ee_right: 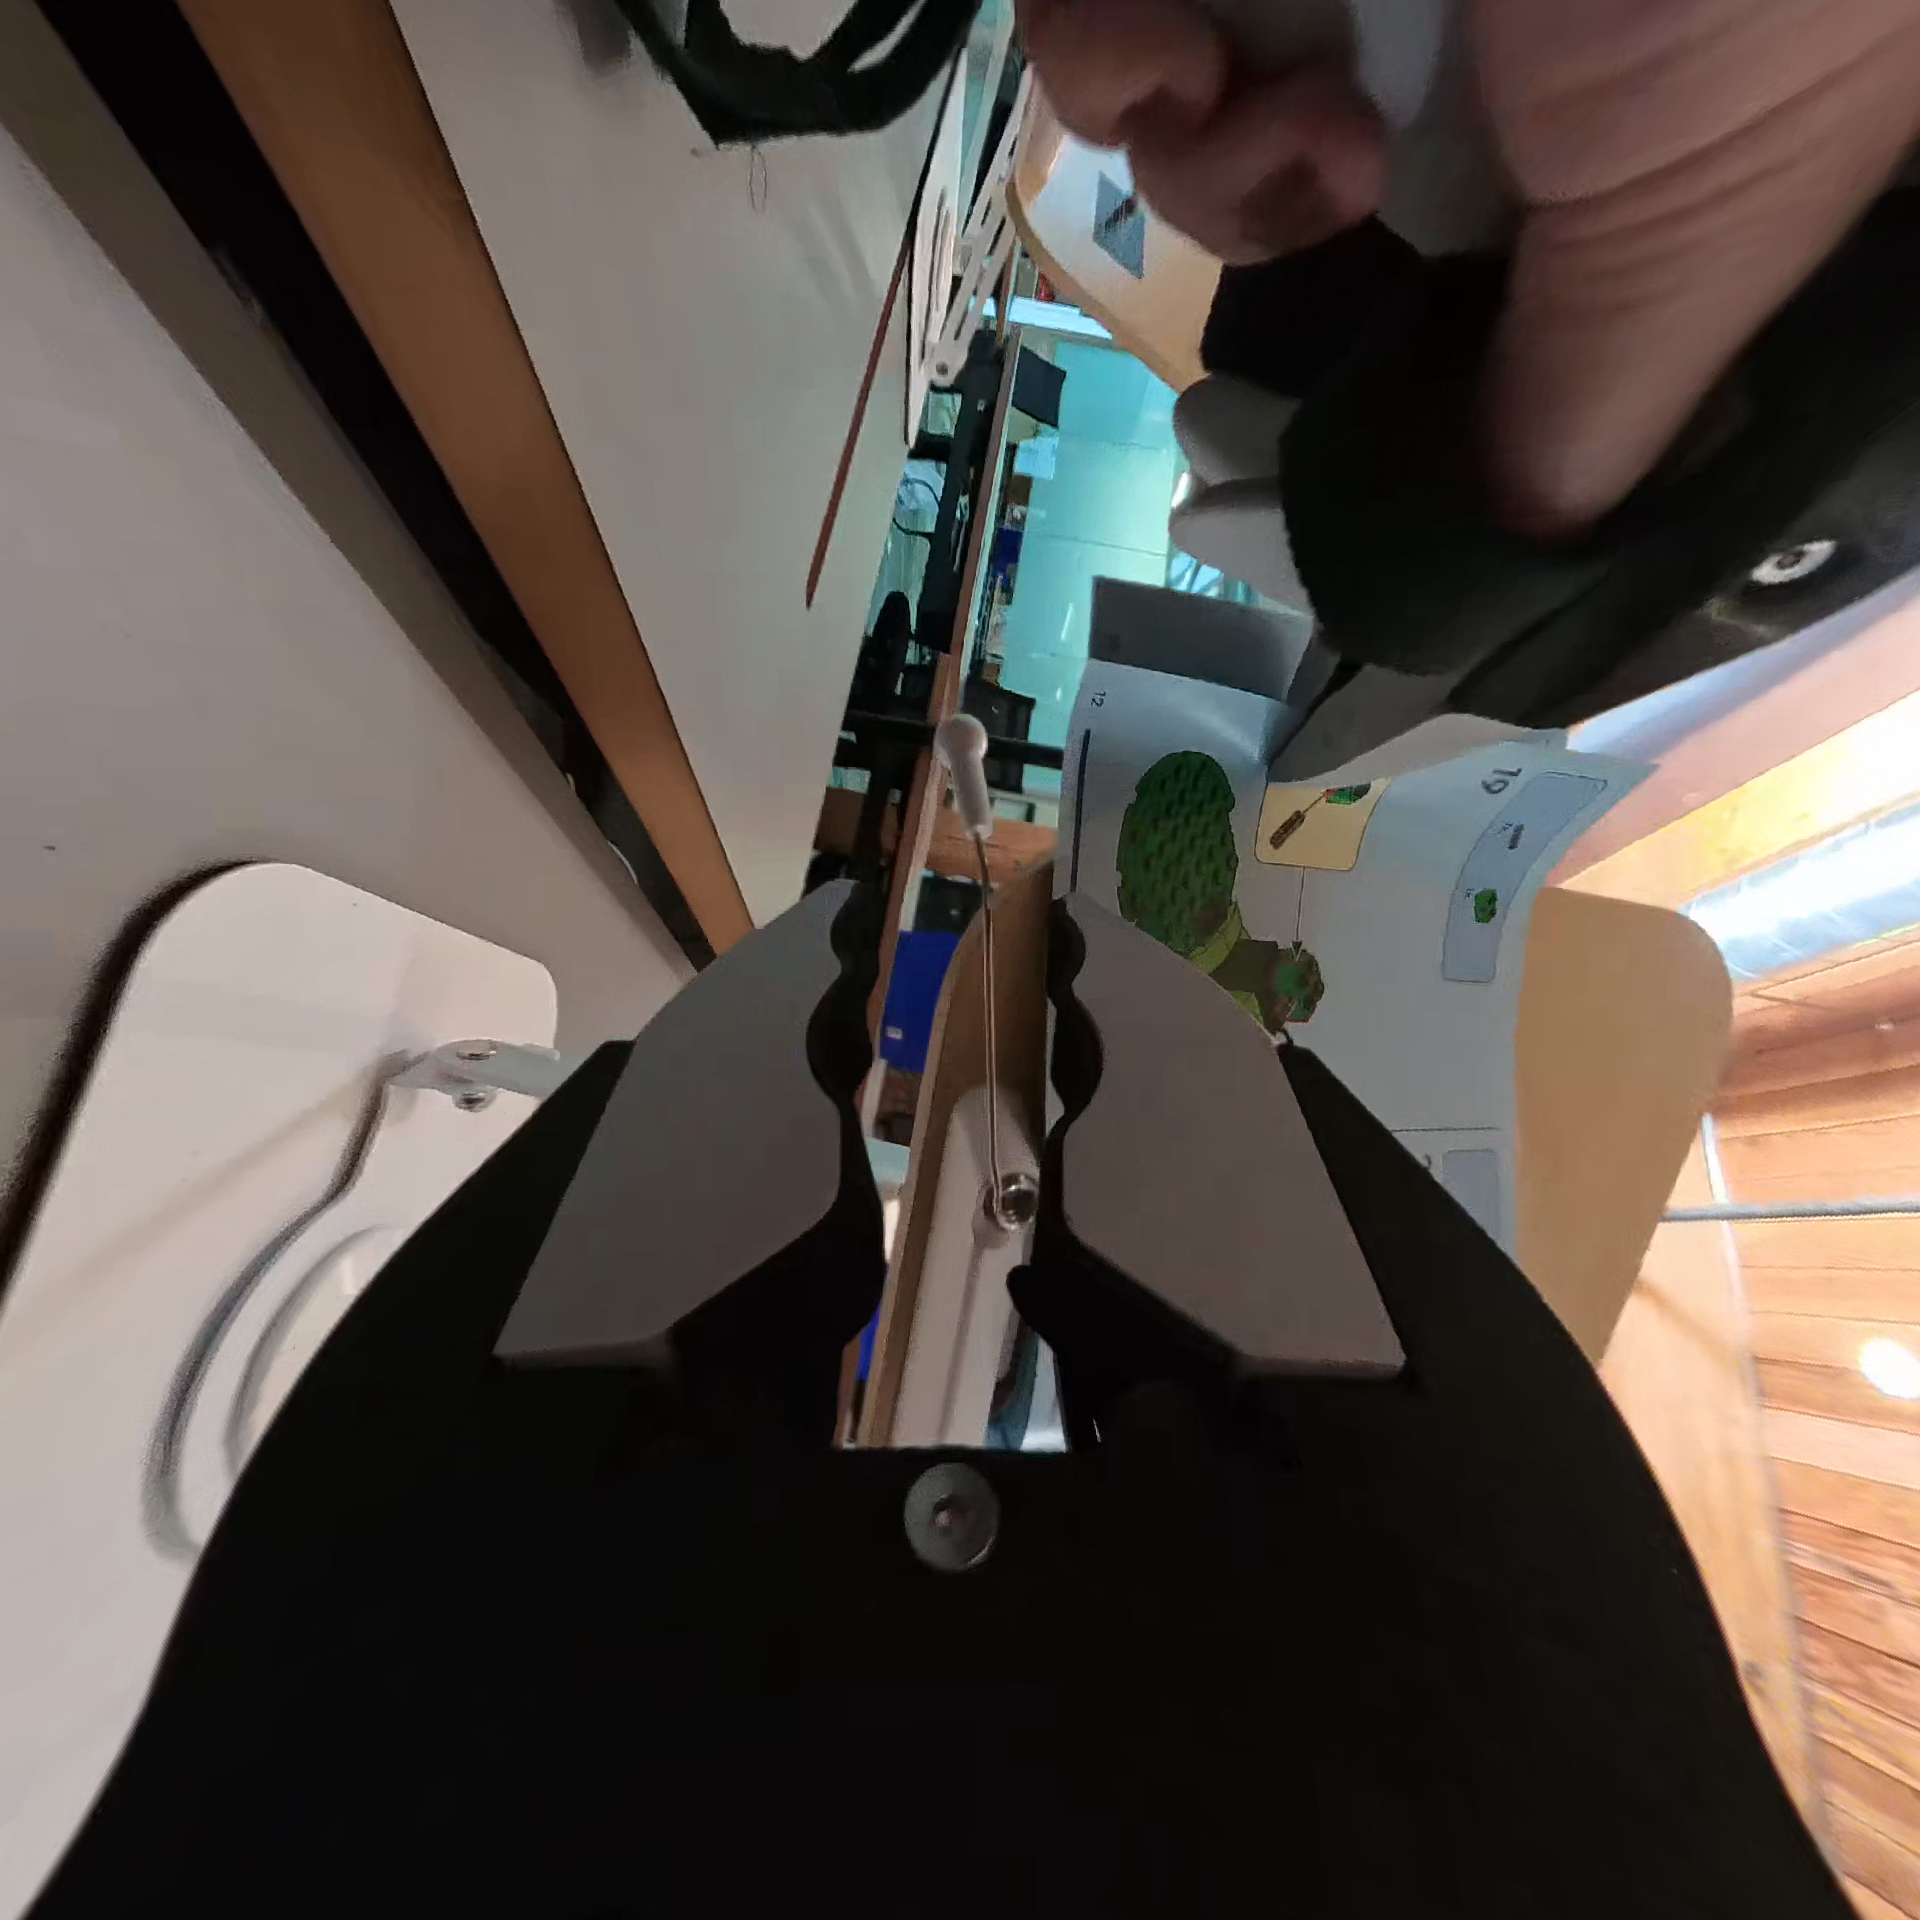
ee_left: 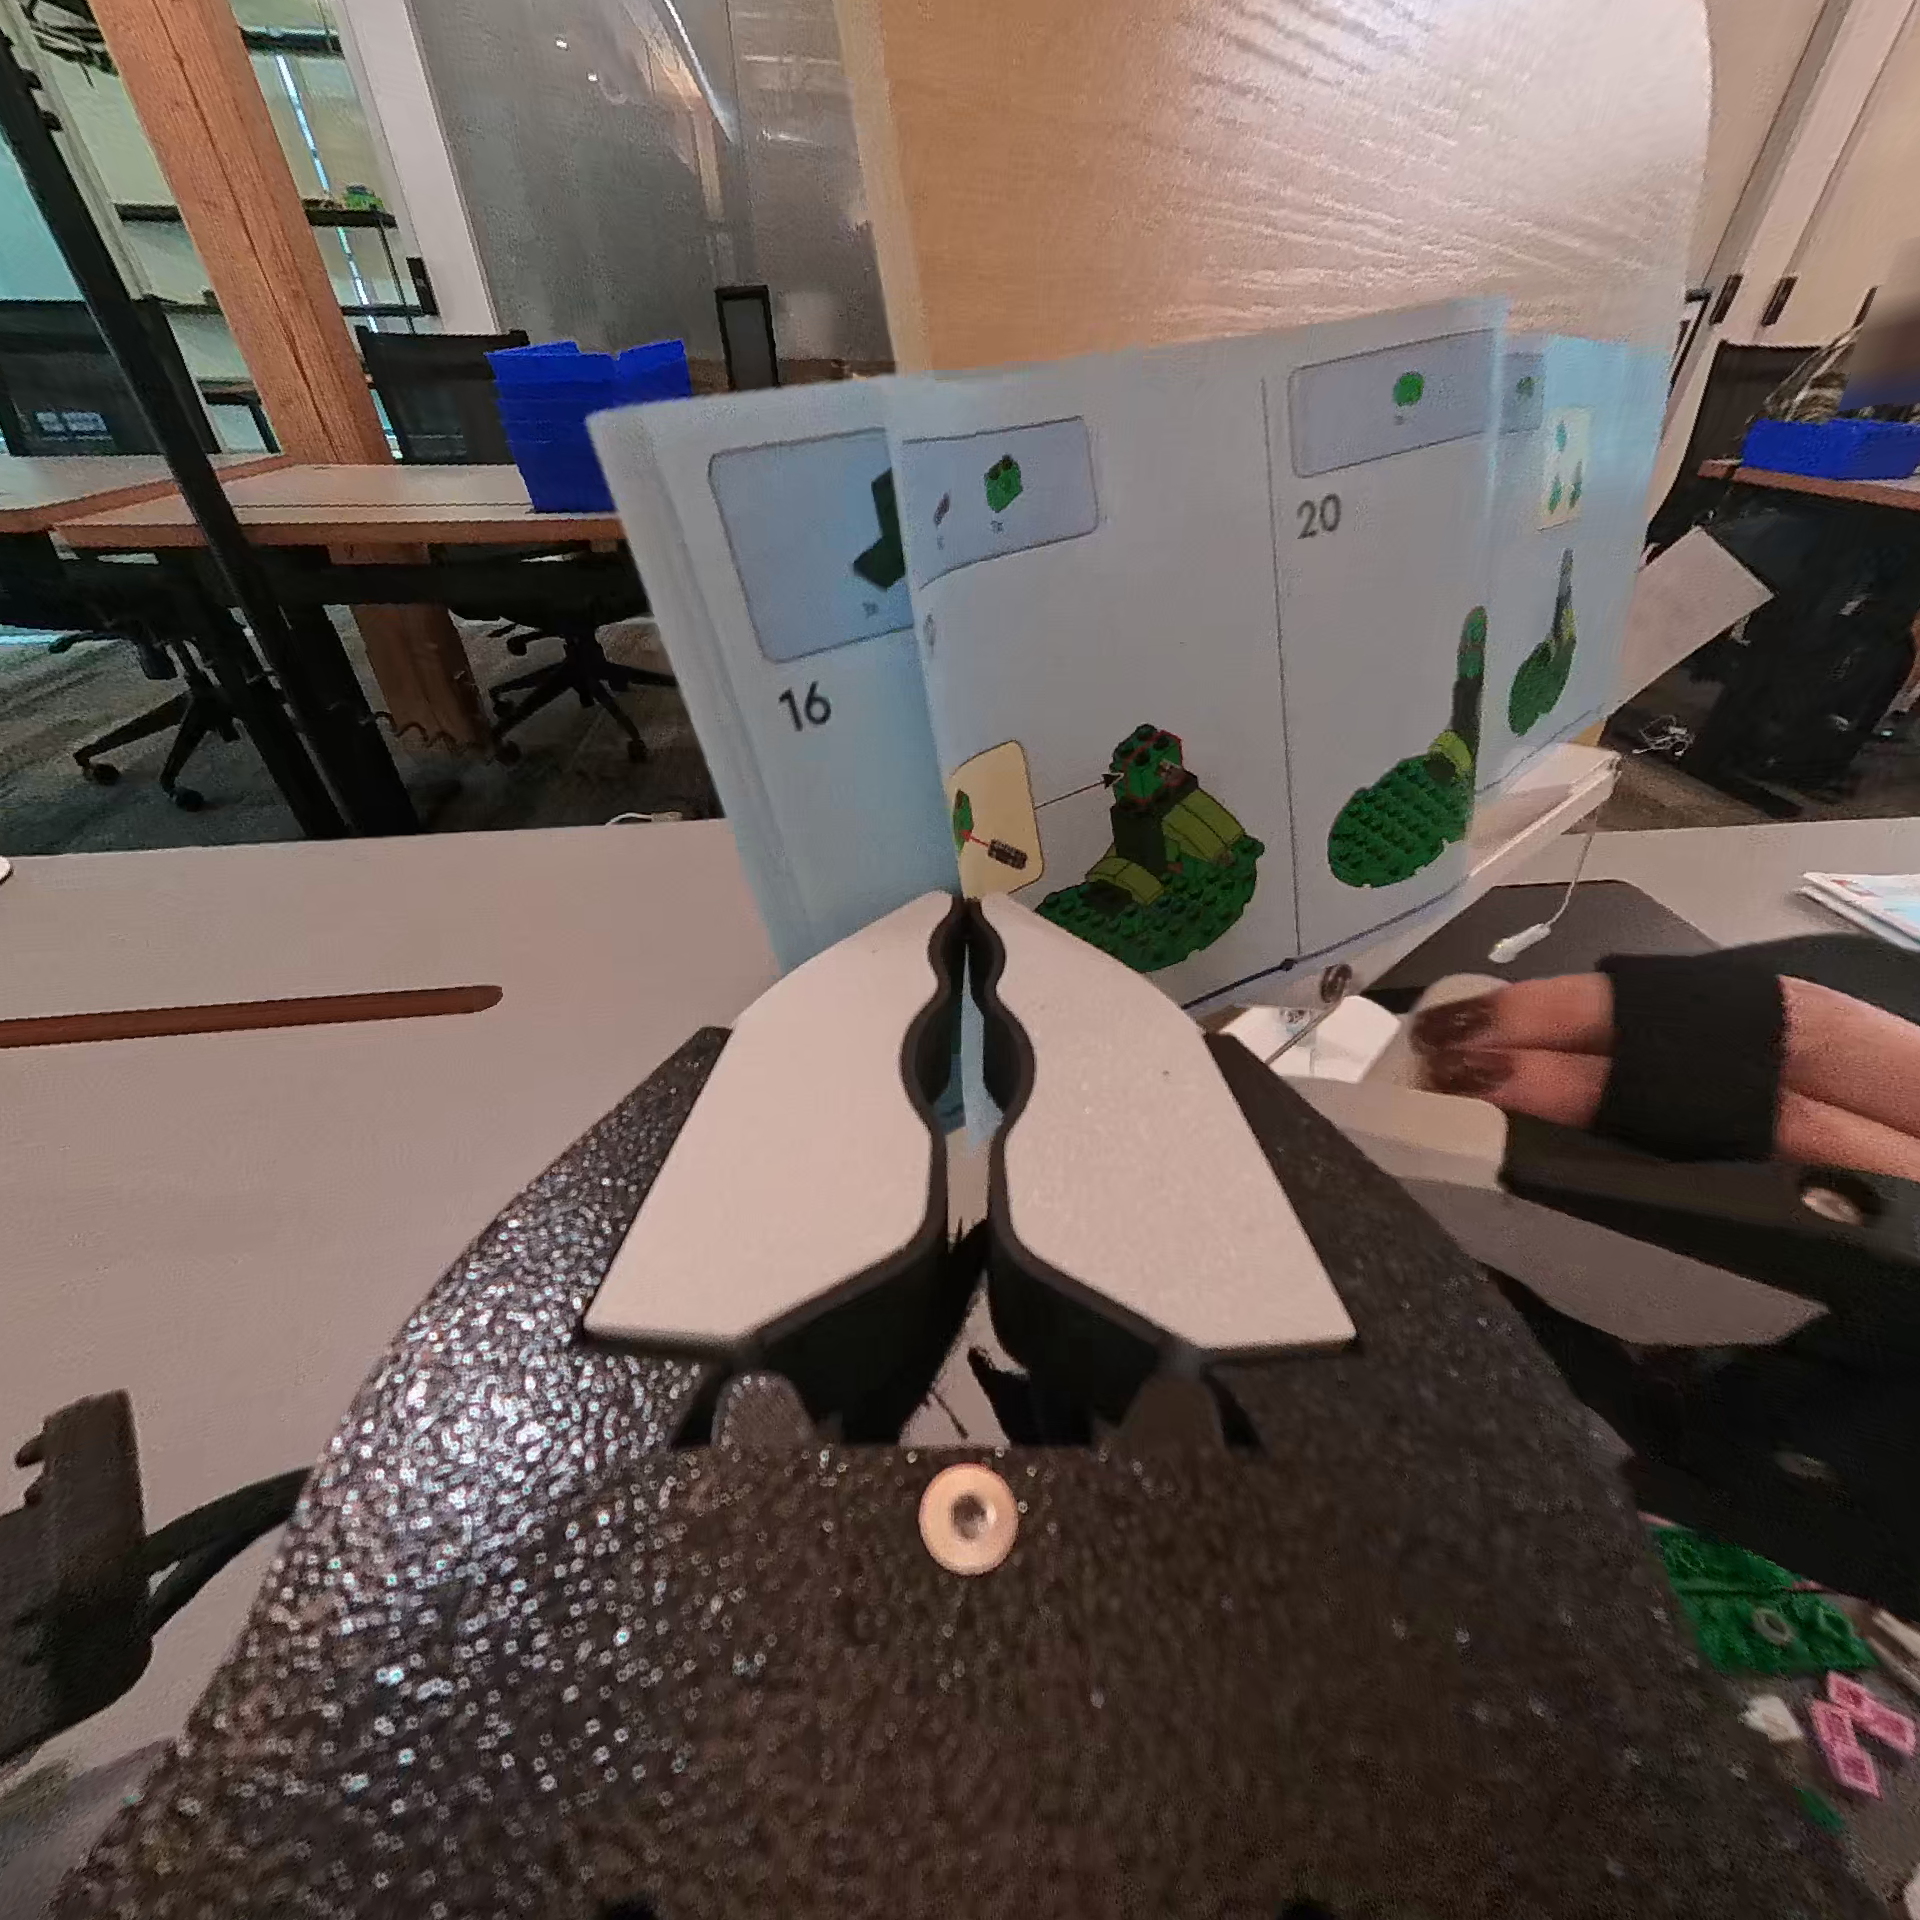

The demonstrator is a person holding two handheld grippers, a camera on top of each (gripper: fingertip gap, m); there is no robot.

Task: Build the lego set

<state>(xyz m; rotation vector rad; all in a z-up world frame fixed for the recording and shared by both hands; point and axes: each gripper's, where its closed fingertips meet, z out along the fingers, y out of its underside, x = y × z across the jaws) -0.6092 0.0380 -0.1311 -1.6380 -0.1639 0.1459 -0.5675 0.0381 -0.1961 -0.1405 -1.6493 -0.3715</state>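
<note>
The light blue instruction booklet (ee_left: 1101,623) stands open and upright on a white stand (ee_left: 1538,800) on the grey table. My left gripper (ee_left: 966,920) is shut on the lower edge of one of its pages, which runs between the fingers. In the right wrist view, which is turned on its side, the booklet (ee_right: 1361,883) shows with the left gripper and a hand above it. My right gripper (ee_right: 956,904) is open and empty, its jaws on either side of the stand's edge, a thin wire and a screw (ee_right: 1013,1200). It also shows at the right of the left wrist view (ee_left: 1662,1195).
A green lego plate (ee_left: 1745,1621) and small pink pieces (ee_left: 1860,1735) lie on the table at lower right. A black mat (ee_left: 1538,935) lies behind the stand. A second booklet (ee_left: 1870,904) lies at far right. Desks, chairs and blue bins (ee_left: 582,416) stand beyond. One gripper's finger ends stand about 8 centimetres off the other's. The screw (ee_right: 1013,1200) lies around 6 centimetres away from my right fingertips.
</note>
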